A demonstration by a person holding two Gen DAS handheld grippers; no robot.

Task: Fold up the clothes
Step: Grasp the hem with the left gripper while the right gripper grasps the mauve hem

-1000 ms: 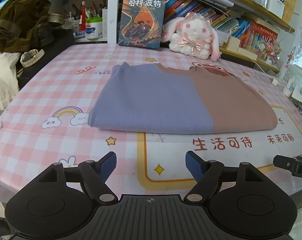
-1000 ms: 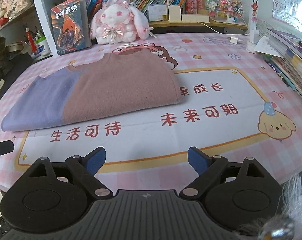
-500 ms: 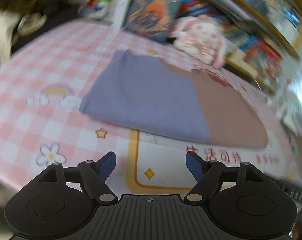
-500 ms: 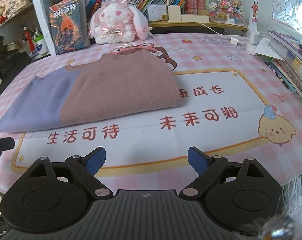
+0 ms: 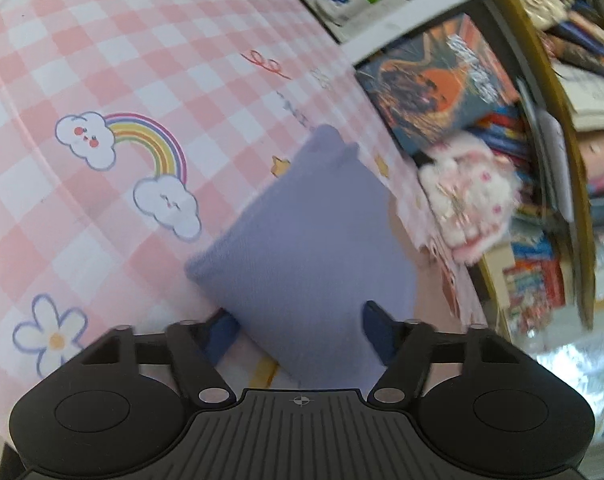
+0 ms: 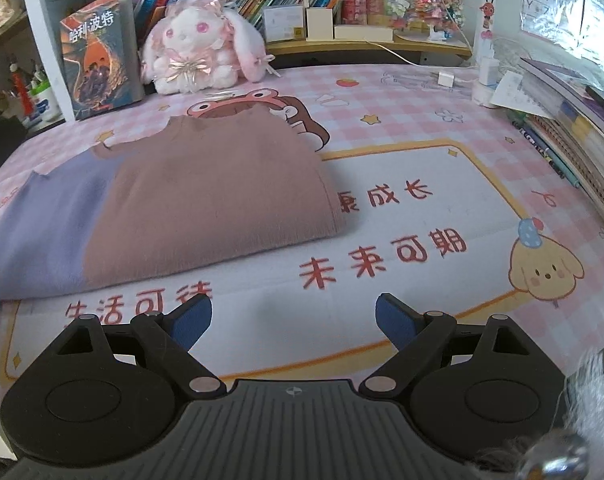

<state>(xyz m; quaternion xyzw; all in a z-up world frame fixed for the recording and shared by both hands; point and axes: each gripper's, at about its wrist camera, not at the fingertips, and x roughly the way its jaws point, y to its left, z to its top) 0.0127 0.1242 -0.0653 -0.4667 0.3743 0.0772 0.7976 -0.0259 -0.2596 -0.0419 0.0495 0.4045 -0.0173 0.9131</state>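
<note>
A folded sweater [image 6: 173, 204], purple at one end and brown at the other, is seen lying flat on the surface [image 6: 442, 128], in front of a plush rabbit [image 6: 197, 56]. The left hand-held gripper [image 5: 297, 330] is spread wide, its fingers straddling the sweater's purple corner; nothing is clamped. The right hand-held gripper [image 6: 293, 318] is likewise spread wide and empty, near the sweater's front edge.
</note>
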